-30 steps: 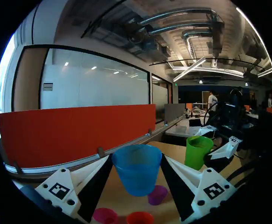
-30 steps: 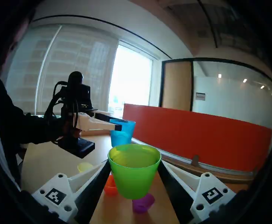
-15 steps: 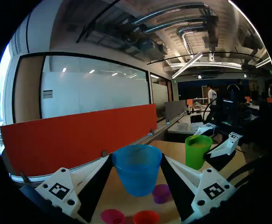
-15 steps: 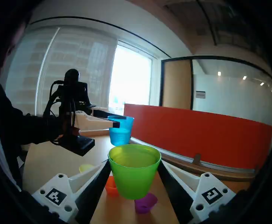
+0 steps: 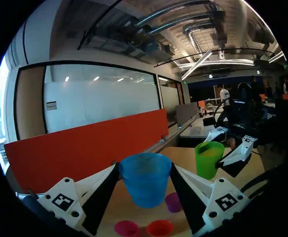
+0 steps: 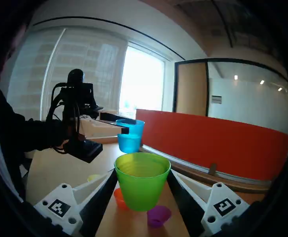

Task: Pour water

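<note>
My left gripper [image 5: 144,185] is shut on a blue cup [image 5: 145,179], held upright above a wooden table [image 5: 183,156]. The same blue cup [image 6: 129,136] appears in the right gripper view, farther off at left of centre, carried by the left gripper [image 6: 122,130] in a dark-sleeved hand. My right gripper [image 6: 142,187] is shut on a green cup [image 6: 142,179], also upright. In the left gripper view the green cup [image 5: 208,158] sits to the right, between the right gripper's white fingers [image 5: 238,152]. The two cups are apart.
Small cups stand on the table below: a purple one [image 5: 173,201], a pink one [image 5: 126,228], an orange one [image 5: 159,228] and a yellow one [image 6: 93,178]. An orange divider panel [image 5: 84,146] runs along the table's far edge. Office desks lie beyond.
Both grippers have risen a little with their cups; the small cups on the table show more fully beneath. The blue and green cups have drawn slightly closer.
</note>
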Demonstrator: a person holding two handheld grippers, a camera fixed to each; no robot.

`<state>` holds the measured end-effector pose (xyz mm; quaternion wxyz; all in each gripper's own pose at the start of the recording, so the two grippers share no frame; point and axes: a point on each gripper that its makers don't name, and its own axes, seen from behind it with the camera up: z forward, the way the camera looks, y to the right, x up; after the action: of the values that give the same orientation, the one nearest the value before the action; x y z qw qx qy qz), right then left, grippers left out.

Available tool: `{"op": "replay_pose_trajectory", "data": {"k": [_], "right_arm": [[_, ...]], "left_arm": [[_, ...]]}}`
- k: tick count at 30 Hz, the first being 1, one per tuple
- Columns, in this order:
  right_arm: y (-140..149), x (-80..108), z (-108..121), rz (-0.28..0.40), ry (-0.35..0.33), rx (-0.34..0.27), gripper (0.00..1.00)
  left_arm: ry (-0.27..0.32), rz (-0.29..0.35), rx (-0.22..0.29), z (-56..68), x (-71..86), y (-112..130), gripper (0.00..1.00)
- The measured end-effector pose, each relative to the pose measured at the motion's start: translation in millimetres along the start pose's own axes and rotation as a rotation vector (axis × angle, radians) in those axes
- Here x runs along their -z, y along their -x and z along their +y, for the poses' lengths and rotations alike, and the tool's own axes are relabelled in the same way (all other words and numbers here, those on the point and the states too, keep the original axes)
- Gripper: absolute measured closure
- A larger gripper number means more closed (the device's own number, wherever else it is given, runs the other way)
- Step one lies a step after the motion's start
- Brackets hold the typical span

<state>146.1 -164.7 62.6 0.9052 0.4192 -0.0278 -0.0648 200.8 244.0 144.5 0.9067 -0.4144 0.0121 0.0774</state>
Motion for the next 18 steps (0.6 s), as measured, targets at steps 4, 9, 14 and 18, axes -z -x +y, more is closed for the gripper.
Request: {"op": "replay_pose_trajectory", "data": {"k": [4,9,14,18], "right_arm": [[-1,-2.7,-3,-0.005,-0.012,0.007,0.10],[-3,-7.8,-8,-0.013,-0.031,0.016,0.10],[-4,-13.9,-14,-0.016,-0.052,0.027,0.10],[-5,-18.5,-17,-0.020,-0.066,0.029,0.10]], "left_arm": [[-0.008,-0.001,-0.018,-1.1,4.2,-2,0.11],[-0.019,0.002,-0.044,-3.2,10.1,-6,0.11],[-0.031,0.000,-0.076,-3.8,16.2,-9,0.11],[-0.038,0.000,-0.099,-3.6,20.7,-12,0.11]]}}
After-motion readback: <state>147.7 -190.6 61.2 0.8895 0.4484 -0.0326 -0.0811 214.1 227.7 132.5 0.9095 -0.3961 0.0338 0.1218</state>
